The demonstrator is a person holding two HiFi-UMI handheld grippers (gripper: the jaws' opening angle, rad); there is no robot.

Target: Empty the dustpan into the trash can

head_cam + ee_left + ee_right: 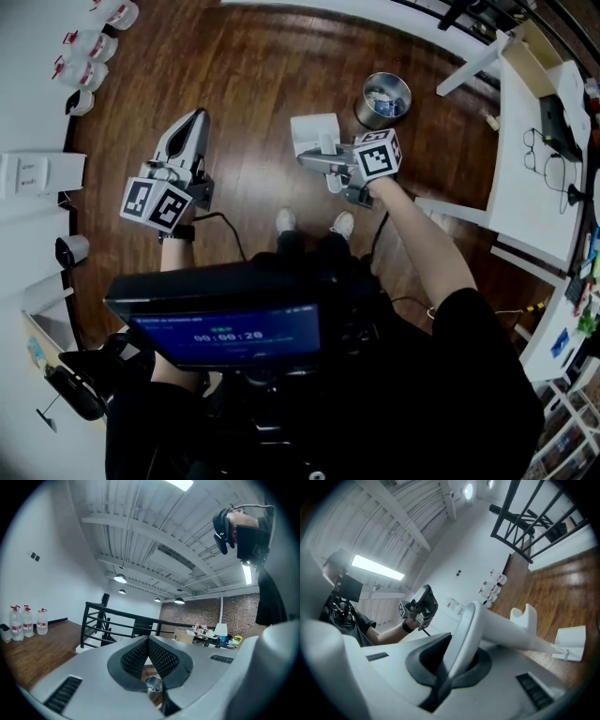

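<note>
White dustpan (pixel 314 132) hangs, seemingly near trash can (pixel 369 113), in right hand-held gripper (pixel 308 159).

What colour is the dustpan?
The dustpan is white; the right gripper view shows it best.

Loft-type room, dark wood and white paint

Floor (pixel 253 84) was dark wood planks, walls (pixel 51 564) plain white, plus one brick wall (pixel 234 613) at the far end. A black railing (pixel 110 620) ran along the edge, round lamps (pixel 120 579) hung from a white beamed ceiling (pixel 140 531), a white desk (pixel 520 202) stood on one side and water jugs (pixel 94 45) lined the wall.
</note>
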